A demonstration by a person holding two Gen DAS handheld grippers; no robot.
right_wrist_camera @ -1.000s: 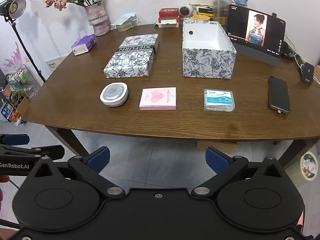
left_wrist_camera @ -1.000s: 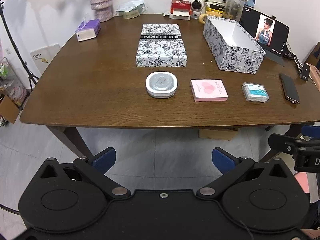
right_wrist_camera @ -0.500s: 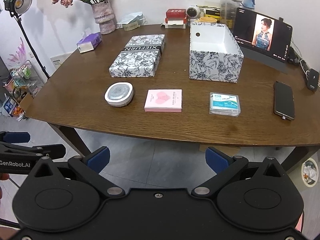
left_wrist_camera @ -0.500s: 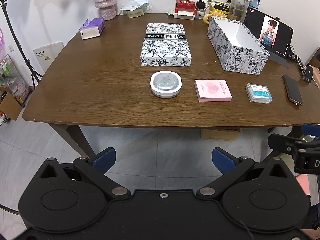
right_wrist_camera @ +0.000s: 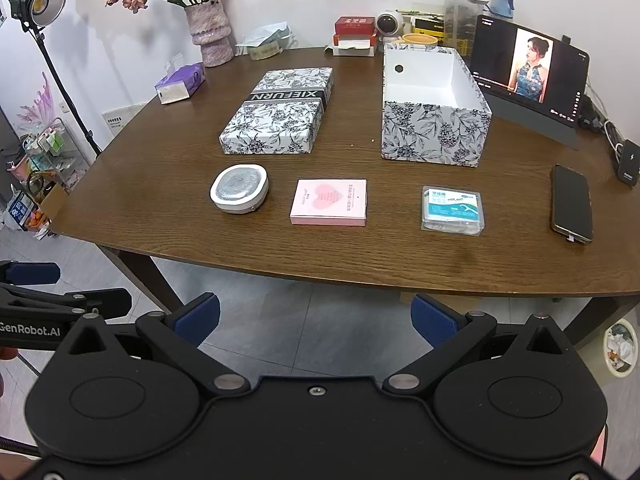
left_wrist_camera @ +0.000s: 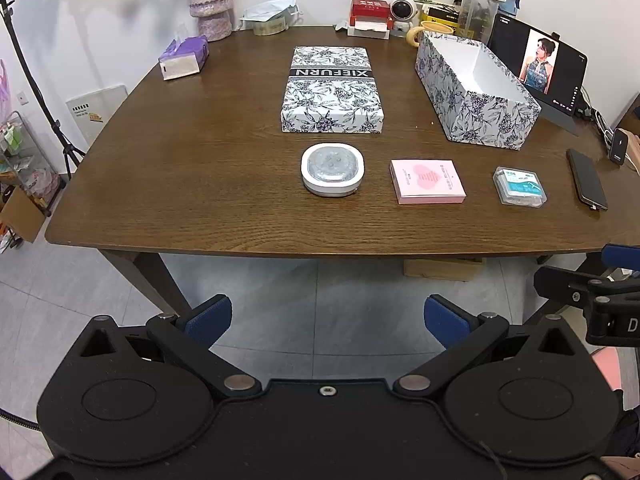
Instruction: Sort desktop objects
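Both claws, left (left_wrist_camera: 327,316) and right (right_wrist_camera: 316,316), gape empty; floral lid (right_wrist_camera: 278,110) reads "XIEFURN".

Along the far edge of the wooden table (right_wrist_camera: 160,184) I see a purple tissue pack (right_wrist_camera: 180,82) at the left, beside a pink vase of roses (right_wrist_camera: 210,34). A red and white carton (right_wrist_camera: 354,36) sits next to a small round white camera (right_wrist_camera: 390,24), with a clear water jug (right_wrist_camera: 462,12) further right. A tablet (right_wrist_camera: 528,76) stands propped, showing a person. A dark phone (right_wrist_camera: 571,203) lies flat near the right edge. A studio lamp (right_wrist_camera: 38,4) stands on the floor at left.
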